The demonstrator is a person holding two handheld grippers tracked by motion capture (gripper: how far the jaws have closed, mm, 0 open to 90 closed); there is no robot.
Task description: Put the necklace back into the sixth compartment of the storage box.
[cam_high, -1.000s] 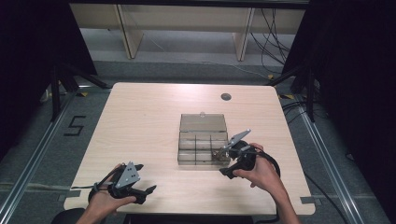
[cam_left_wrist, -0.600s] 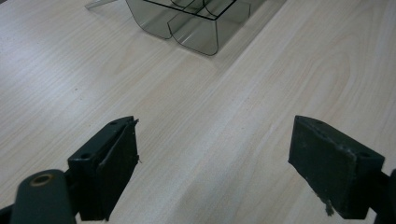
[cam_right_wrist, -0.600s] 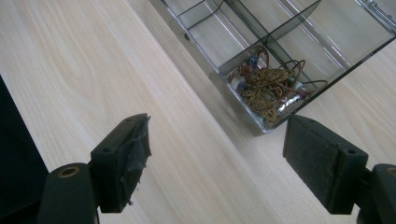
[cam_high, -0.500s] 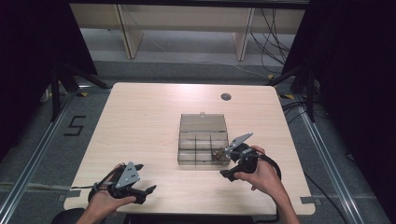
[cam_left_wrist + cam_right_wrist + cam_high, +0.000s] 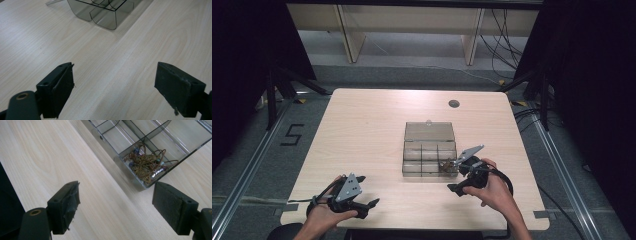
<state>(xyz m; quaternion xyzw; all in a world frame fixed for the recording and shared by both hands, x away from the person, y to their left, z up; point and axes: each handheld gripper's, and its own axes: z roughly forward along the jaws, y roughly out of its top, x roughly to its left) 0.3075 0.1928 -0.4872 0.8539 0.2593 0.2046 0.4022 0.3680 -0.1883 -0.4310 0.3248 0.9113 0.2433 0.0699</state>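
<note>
A smoky clear compartment box (image 5: 430, 131) lies open at the table's middle. Its near right compartment holds a bronze filigree butterfly ornament (image 5: 445, 165) with wire loops and beads (image 5: 145, 165). My right gripper (image 5: 453, 176) hovers just off the box's near right corner (image 5: 140, 187). It is open (image 5: 115, 207), its jaws have just been opening, and only bare wood lies between them. My left gripper (image 5: 367, 191) rests near the front left edge, open (image 5: 115, 92) over bare table. The box's rounded corner (image 5: 105, 15) is far ahead of it.
The box's other compartments (image 5: 117, 135) look empty. Its lid (image 5: 429, 131) lies flat on the far side. A round grommet (image 5: 454, 104) is set in the table (image 5: 362, 130) at the back. The table's near edge (image 5: 7, 195) is close to my right gripper.
My right gripper has drawn back slightly from the box toward the near edge. The left gripper has stayed where it was.
</note>
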